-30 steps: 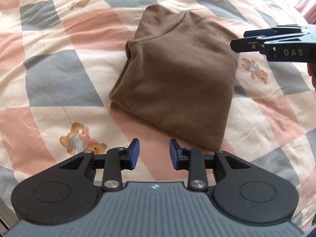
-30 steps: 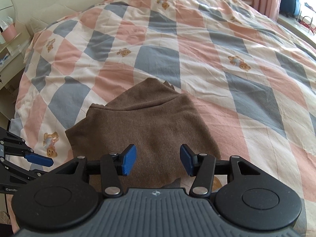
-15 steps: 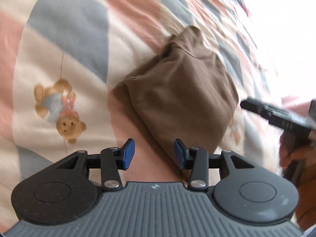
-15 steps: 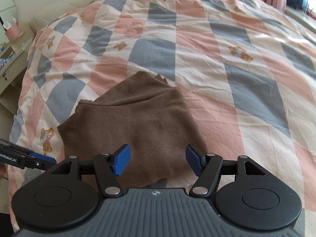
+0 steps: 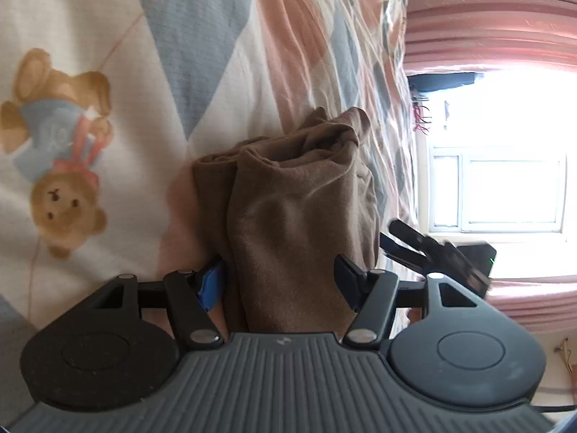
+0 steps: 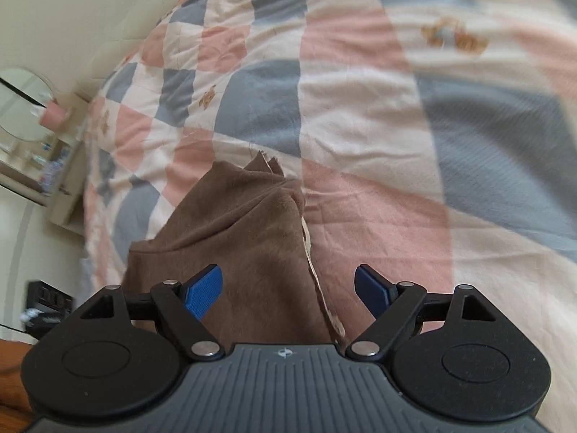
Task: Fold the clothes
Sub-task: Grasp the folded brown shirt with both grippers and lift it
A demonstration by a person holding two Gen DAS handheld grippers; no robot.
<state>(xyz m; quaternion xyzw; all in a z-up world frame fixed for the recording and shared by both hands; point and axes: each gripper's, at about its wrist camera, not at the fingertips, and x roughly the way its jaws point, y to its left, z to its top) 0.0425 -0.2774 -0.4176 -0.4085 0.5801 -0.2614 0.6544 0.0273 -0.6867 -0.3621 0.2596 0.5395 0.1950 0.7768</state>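
Both claws straddling a folded brown garment on the bed

The brown garment point(image 5: 299, 223) lies on the checked quilt point(image 5: 151, 83) as a compact multi-layer bundle, so it already looks folded; can't say whether another fold is coming or it just gets moved. Left claw point(image 5: 279, 278) is spread apart with the garment's near end sitting between its jaws, long axis running straight away from it. Right claw point(image 6: 288, 285) is also spread, nothing clamped, set over the garment's opposite edge where a pale seam point(image 6: 317, 281) shows. Both look about equally close to the garment, one on each side, so neither hand is clearly nearer.
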